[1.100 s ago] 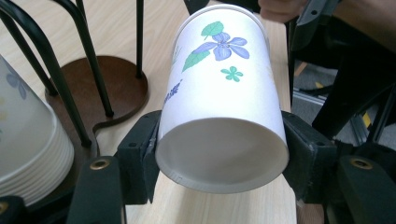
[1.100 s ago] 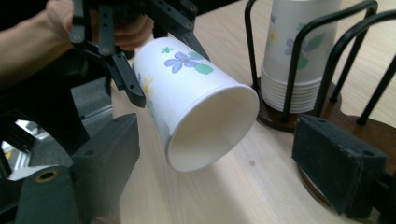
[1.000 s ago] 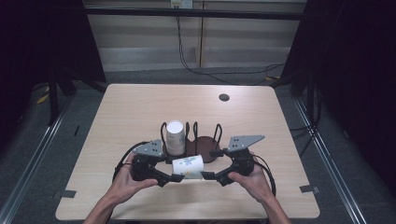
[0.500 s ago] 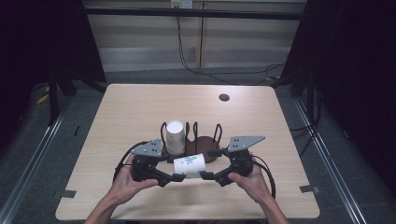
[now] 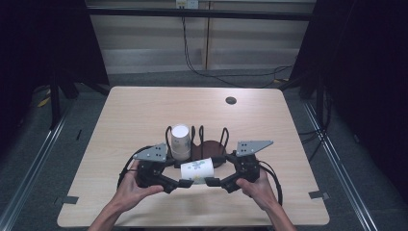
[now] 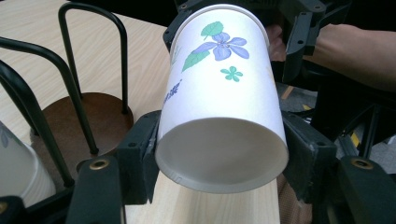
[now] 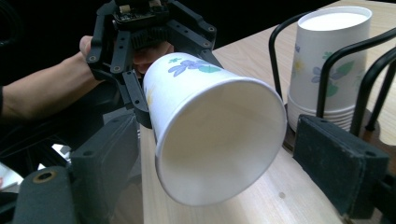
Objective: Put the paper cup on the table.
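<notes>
A white paper cup [image 5: 196, 169] with a blue flower print lies on its side in the air between my two grippers, just in front of the rack. My left gripper [image 5: 185, 183] is shut on the cup's base end [image 6: 219, 84], a pad pressing on each side. My right gripper [image 5: 211, 182] is open, and the cup's open mouth [image 7: 219, 140] sits between its jaws with a narrow gap on each side. A stack of matching cups [image 5: 180, 140] stands upright in a black wire rack [image 5: 211, 150] with a brown round base.
The rack's wire hoops [image 6: 74, 70] rise close beside the left gripper. A small dark round plug [image 5: 231, 100] sits in the tabletop at the far right. The light wooden table [image 5: 134, 115] is bare at the back and sides. Cables trail from both grippers.
</notes>
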A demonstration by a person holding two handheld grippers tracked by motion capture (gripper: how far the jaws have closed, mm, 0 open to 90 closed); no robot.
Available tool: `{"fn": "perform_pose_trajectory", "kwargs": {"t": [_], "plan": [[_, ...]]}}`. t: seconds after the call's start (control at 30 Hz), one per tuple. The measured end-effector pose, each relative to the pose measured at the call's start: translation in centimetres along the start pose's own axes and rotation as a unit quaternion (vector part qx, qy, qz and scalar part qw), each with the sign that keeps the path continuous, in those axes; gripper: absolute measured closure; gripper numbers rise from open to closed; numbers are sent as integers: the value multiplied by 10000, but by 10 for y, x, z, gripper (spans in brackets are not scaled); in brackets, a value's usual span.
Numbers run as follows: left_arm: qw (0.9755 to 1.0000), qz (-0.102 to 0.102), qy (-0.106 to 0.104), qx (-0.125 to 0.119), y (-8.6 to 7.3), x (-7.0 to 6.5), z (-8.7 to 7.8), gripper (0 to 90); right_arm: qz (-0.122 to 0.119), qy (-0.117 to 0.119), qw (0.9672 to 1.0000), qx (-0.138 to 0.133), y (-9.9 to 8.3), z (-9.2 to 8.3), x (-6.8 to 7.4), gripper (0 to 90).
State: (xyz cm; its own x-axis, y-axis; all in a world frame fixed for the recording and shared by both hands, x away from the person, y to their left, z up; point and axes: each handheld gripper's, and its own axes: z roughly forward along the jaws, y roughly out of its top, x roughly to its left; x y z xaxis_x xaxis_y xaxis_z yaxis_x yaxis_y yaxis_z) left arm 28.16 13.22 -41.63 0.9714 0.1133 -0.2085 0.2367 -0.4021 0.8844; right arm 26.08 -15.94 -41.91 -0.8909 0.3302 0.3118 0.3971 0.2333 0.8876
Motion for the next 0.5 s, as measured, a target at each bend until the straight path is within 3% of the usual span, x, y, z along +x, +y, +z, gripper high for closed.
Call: {"fn": "perform_pose_trajectory", "kwargs": {"t": [0.5], "plan": [[9996, -55, -147, -214, 4, -3, 0, 369, 91, 326, 9992, -213, -1, 4, 0, 170]]}}
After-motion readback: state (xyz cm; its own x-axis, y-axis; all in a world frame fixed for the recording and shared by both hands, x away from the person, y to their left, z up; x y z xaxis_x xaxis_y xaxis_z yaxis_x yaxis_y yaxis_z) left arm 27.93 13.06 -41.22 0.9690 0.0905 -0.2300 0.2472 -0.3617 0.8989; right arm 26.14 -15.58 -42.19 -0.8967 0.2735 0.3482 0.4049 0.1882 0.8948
